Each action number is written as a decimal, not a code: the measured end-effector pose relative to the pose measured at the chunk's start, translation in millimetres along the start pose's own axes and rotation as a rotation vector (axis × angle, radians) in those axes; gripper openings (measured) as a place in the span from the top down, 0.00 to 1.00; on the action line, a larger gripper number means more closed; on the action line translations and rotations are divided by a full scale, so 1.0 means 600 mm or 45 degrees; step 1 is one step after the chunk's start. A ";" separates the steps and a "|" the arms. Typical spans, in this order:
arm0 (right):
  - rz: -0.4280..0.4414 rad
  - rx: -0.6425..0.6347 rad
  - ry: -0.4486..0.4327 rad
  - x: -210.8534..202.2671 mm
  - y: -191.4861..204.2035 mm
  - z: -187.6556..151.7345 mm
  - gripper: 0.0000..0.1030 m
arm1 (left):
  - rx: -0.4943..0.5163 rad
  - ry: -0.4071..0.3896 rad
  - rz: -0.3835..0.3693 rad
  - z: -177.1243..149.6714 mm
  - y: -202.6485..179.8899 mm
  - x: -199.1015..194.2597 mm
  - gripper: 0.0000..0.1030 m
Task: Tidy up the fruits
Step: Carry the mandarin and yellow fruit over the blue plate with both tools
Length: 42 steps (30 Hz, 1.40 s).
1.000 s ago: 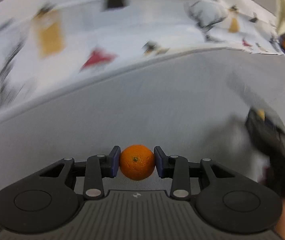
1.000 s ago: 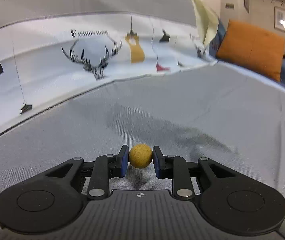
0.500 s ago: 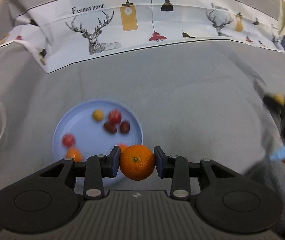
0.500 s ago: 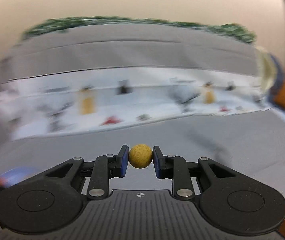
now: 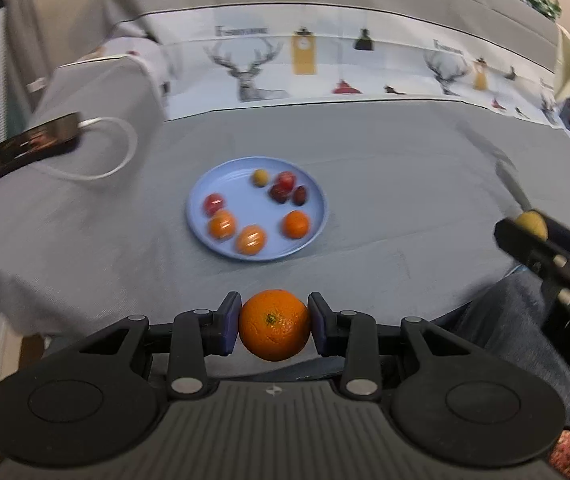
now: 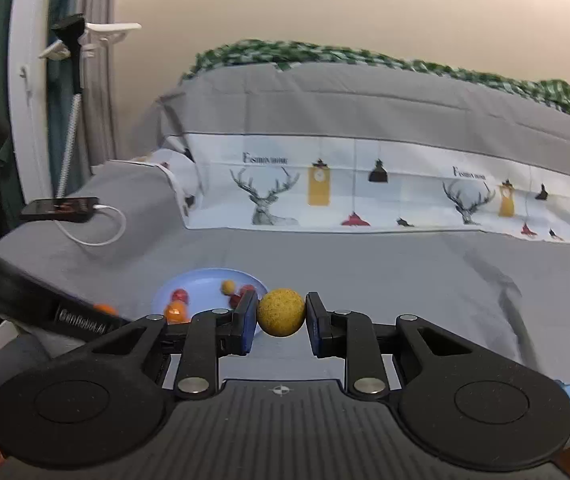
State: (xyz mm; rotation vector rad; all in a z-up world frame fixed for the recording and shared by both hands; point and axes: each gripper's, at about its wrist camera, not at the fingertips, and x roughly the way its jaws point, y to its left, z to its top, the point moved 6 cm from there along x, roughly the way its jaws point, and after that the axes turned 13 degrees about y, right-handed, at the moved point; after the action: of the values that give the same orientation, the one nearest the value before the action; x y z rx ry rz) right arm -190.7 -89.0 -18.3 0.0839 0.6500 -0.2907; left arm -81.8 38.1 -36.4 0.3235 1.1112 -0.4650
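Both cameras have swung since half a second ago, so the blue plate point(image 5: 201, 216) now sits farther ahead on the grey cover point(image 5: 385, 184), and the right view has steadied and shows it too. An orange point(image 5: 275, 324) is clamped in the left gripper point(image 5: 275, 326), held above the cover's near edge, while the right gripper point(image 6: 281, 312) pinches a small yellow fruit point(image 6: 281, 312). On the plate lie three small oranges point(image 5: 251, 240), several red fruits point(image 5: 285, 188) and one yellow one; a phone point(image 5: 29, 146) with a white cable point(image 5: 121, 160) rests at the far left.

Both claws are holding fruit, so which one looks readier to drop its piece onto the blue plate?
Probably the left claw: its round orange faces the round blue plate squarely. The right claw, gripping a small yellow-brown fruit, sits off to the side.
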 end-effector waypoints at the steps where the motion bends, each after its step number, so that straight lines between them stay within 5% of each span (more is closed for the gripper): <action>1: 0.007 -0.008 0.000 -0.005 0.005 -0.001 0.74 | -0.018 -0.007 0.002 -0.003 0.006 -0.002 0.61; 15: 0.070 -0.121 0.029 -0.020 0.062 -0.014 0.74 | -0.155 -0.062 -0.014 -0.036 0.053 -0.042 0.61; 42: 0.073 -0.146 0.151 0.043 0.070 -0.023 0.74 | -0.107 0.024 0.015 -0.016 0.063 0.017 0.61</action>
State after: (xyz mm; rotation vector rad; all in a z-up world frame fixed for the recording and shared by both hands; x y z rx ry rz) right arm -167.1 -52.9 -45.6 0.0102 0.7795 -0.1934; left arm -66.3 73.1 -49.1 0.2612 1.1431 -0.4045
